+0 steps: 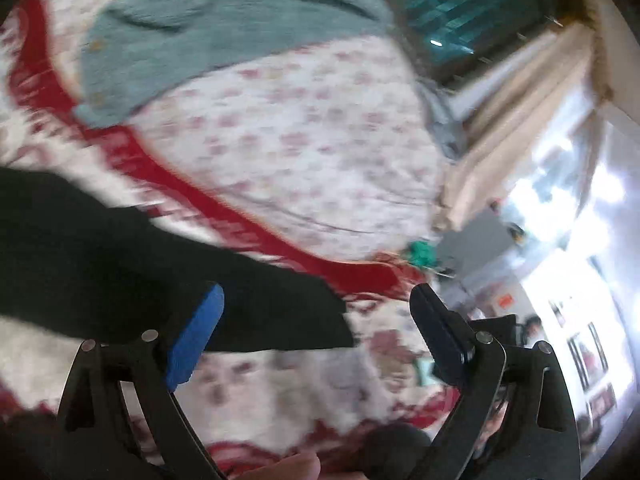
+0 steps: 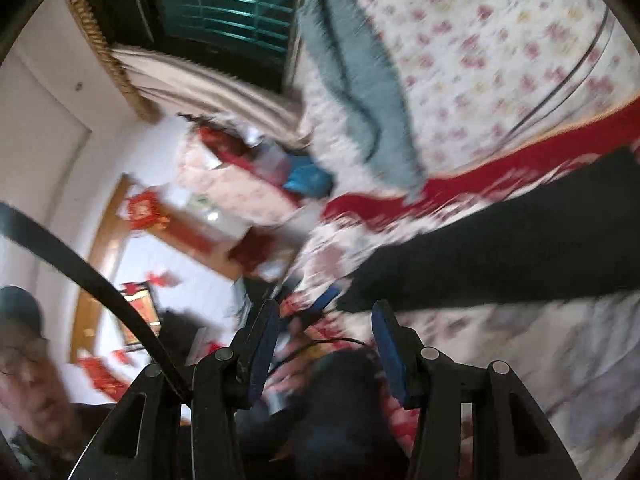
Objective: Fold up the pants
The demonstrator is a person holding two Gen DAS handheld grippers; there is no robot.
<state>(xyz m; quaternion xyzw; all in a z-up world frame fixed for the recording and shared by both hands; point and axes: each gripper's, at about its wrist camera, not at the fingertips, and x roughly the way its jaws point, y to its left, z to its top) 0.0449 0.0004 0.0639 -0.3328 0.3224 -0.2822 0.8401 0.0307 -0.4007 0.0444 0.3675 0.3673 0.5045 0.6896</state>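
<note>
The black pants (image 1: 132, 264) lie flat on the bed (image 1: 304, 152), a long dark band running crosswise just ahead of the left tool (image 1: 316, 320), its cut end between the tool's fingertips. In the right wrist view the same pants (image 2: 520, 256) stretch from just ahead of the right tool (image 2: 324, 320) away toward its right. The left tool stands spread wide and holds nothing. The right tool is parted about halfway, nothing between its pads. A grey-blue garment (image 1: 224, 40) lies farther off on the floral bedcover.
</note>
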